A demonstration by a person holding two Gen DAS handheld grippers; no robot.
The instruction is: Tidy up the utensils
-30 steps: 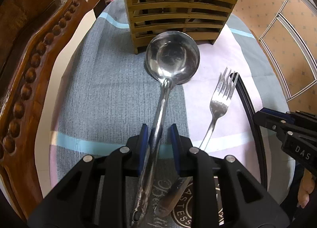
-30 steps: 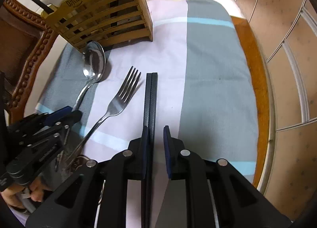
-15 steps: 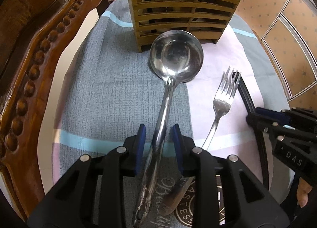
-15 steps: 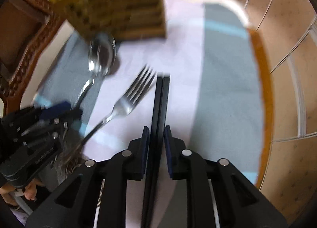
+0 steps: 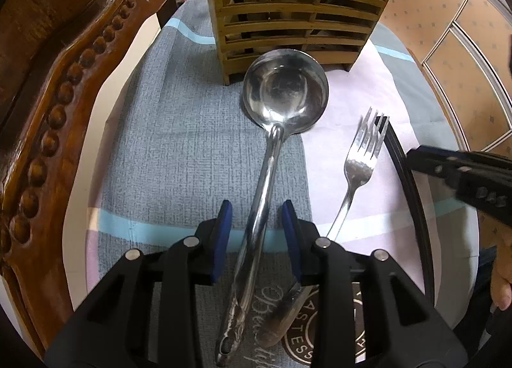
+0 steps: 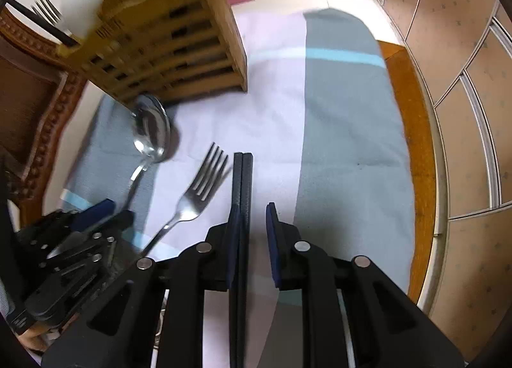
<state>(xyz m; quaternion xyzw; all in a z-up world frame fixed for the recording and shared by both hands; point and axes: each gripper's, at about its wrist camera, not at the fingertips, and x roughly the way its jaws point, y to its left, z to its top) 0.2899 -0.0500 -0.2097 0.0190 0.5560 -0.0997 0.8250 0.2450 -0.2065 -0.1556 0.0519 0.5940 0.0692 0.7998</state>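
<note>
Three loose utensils lie on the striped grey, pink and pale-blue cloth covering the table: a polished steel ladle, a steel fork and a pair of black square-sided chopsticks. Ladle bowl sits just in front of the slatted bamboo utensil holder, handle running back toward the left gripper. Its blue-padded jaws are opening; the handle passes between them, pads clear on both sides, nothing grasped. Fork lies just right of the ladle, tines toward the holder, chopsticks close alongside its right edge. Right gripper straddles the chopsticks; they lie against the left pad with a gap to the right pad, so released, not clenched. The holder already carries a fork, dark sticks and a white rounded object. Carved dark-wood chair crowds the table's left edge; beige panelled wall at right.
</note>
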